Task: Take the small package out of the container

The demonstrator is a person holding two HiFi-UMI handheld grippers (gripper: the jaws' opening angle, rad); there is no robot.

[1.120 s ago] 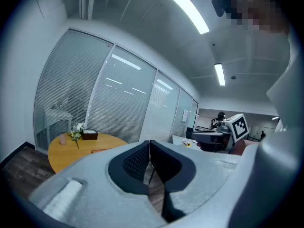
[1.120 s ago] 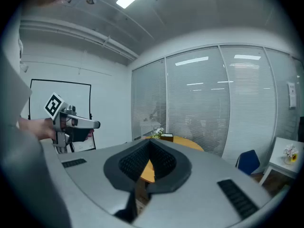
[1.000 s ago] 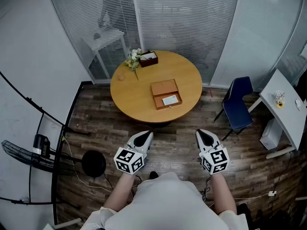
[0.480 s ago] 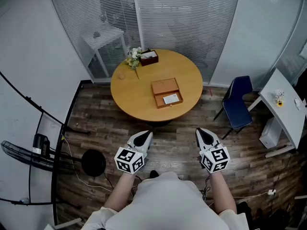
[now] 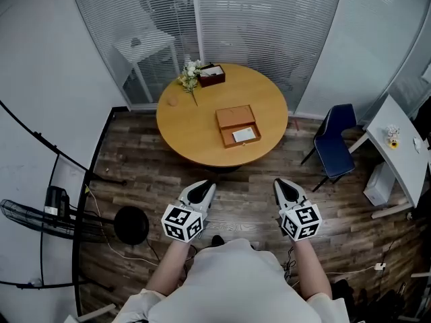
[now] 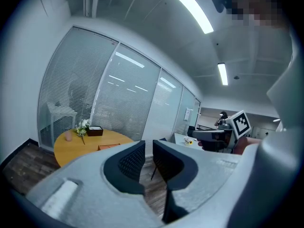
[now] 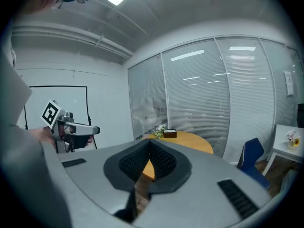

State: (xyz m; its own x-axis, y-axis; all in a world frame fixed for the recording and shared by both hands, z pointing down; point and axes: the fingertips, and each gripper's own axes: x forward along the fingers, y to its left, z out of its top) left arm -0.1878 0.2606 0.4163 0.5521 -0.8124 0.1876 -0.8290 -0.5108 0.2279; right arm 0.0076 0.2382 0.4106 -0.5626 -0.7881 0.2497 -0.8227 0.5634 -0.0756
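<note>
A shallow wooden box (image 5: 237, 126) lies open on the round wooden table (image 5: 195, 130), lid folded back. The small white package (image 5: 244, 134) rests inside its tray. Both grippers hover over the floor, short of the table's near edge. My left gripper (image 5: 204, 186) (image 6: 148, 148) has just been opening; its jaws stand a narrow gap apart with nothing between them. The jaws of my right gripper (image 5: 283, 184) (image 7: 151, 144) meet at the tips and hold nothing. From the left gripper view the table (image 6: 85, 139) and box (image 6: 109, 147) appear far off.
A dark tissue box (image 5: 212, 75), flowers (image 5: 189, 77) and a small cup (image 5: 173, 101) sit at the table's far side. A blue chair (image 5: 335, 147) and white desk (image 5: 397, 143) stand to the right. A fan (image 5: 40, 214) and a round black base (image 5: 131, 225) stand to the left.
The table and box have shifted slightly up and right in the head view. Both grippers keep nearly the same place in the picture, over the floor.
</note>
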